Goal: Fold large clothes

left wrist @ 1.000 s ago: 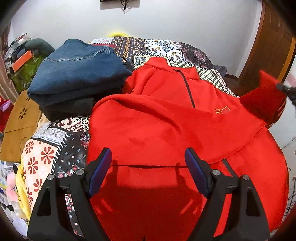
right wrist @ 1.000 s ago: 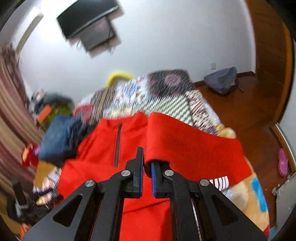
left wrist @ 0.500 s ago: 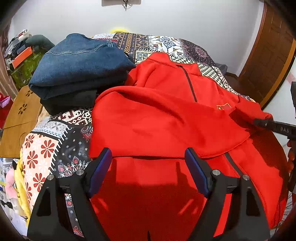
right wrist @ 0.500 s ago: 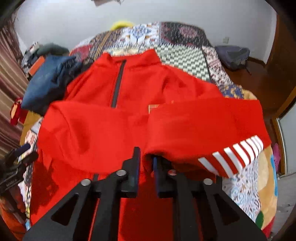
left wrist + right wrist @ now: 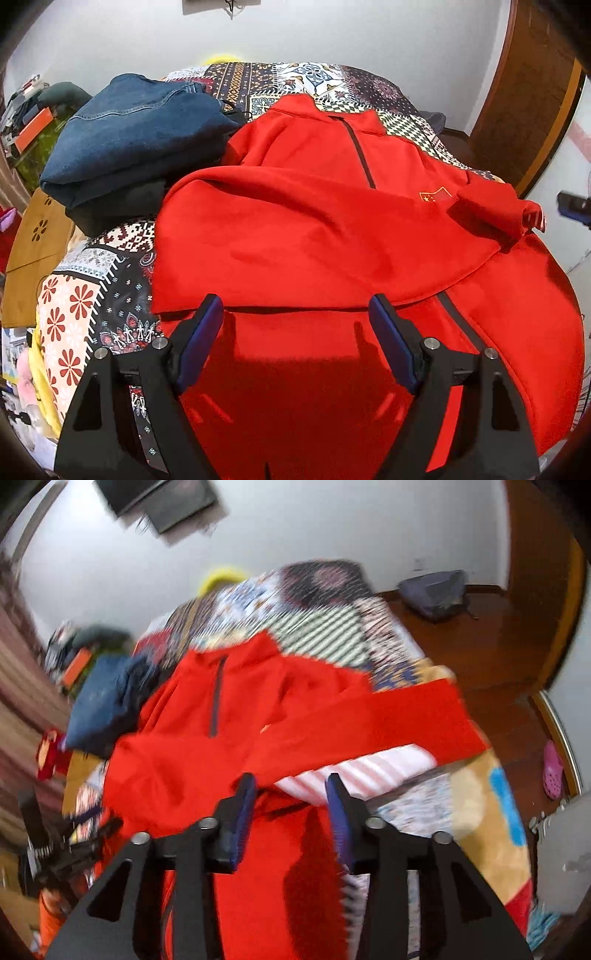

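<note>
A red zip jacket (image 5: 332, 229) lies front up on the patterned bed, collar at the far end. Its left sleeve is folded across the chest. Its right sleeve (image 5: 369, 723), with white stripes near the cuff, lies across the body. My left gripper (image 5: 295, 332) is open and empty above the jacket's lower part. My right gripper (image 5: 291, 805) is open and empty, just above the striped sleeve. The right wrist view is blurred by motion. The right gripper also shows at the right edge of the left wrist view (image 5: 574, 206).
A folded stack of blue jeans (image 5: 136, 129) over dark clothes lies left of the jacket. The patterned bedspread (image 5: 92, 295) covers the bed. A wooden door (image 5: 524, 92) stands at the right. A grey bag (image 5: 436, 590) and a pink shoe (image 5: 552, 771) lie on the floor.
My right gripper carried the right sleeve down onto the jacket's body, then opened, let it go and drew back. My left gripper stayed open and rose slightly.
</note>
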Demonstrator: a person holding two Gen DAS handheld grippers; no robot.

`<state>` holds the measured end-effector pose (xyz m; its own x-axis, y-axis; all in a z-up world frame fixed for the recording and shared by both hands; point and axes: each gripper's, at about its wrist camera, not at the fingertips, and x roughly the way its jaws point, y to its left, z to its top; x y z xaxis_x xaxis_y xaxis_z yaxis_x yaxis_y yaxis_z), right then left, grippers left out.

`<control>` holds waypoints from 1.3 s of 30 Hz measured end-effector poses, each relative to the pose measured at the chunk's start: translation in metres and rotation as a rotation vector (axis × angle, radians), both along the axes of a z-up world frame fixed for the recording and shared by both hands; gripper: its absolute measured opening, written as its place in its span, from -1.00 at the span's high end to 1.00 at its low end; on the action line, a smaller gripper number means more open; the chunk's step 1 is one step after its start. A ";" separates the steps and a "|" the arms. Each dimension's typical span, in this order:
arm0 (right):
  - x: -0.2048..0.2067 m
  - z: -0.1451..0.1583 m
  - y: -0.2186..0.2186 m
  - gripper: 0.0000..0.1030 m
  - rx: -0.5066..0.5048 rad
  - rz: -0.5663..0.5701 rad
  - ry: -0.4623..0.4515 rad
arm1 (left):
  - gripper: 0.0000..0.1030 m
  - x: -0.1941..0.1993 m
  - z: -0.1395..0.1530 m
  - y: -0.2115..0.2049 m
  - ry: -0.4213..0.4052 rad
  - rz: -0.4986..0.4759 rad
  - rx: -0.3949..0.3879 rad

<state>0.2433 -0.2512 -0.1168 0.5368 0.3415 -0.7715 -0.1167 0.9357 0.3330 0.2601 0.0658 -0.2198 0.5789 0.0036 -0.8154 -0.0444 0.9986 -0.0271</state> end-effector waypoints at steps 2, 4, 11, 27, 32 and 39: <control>0.003 0.000 -0.019 0.11 0.025 -0.078 -0.012 | -0.56 0.001 -0.001 -0.001 0.004 0.002 0.000; 0.009 -0.004 -0.040 0.11 0.071 -0.157 0.003 | -0.56 0.002 -0.002 -0.002 0.005 0.001 0.002; 0.030 -0.052 -0.090 0.11 0.269 -0.353 0.149 | -0.56 0.005 -0.006 -0.001 0.019 0.011 0.004; 0.065 -0.103 -0.104 0.40 0.346 -0.463 0.197 | -0.56 0.008 -0.014 -0.002 0.038 0.011 0.004; 0.066 -0.087 -0.095 0.86 0.260 -0.425 0.122 | -0.56 0.007 -0.013 0.000 0.029 0.015 -0.001; 0.059 -0.007 -0.056 0.88 0.168 -0.286 -0.080 | -0.56 0.000 -0.005 0.007 0.004 0.024 -0.019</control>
<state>0.3027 -0.3072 -0.1239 0.6854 0.2871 -0.6692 0.1106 0.8673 0.4854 0.2597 0.0728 -0.2247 0.5759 0.0024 -0.8175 -0.0688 0.9966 -0.0455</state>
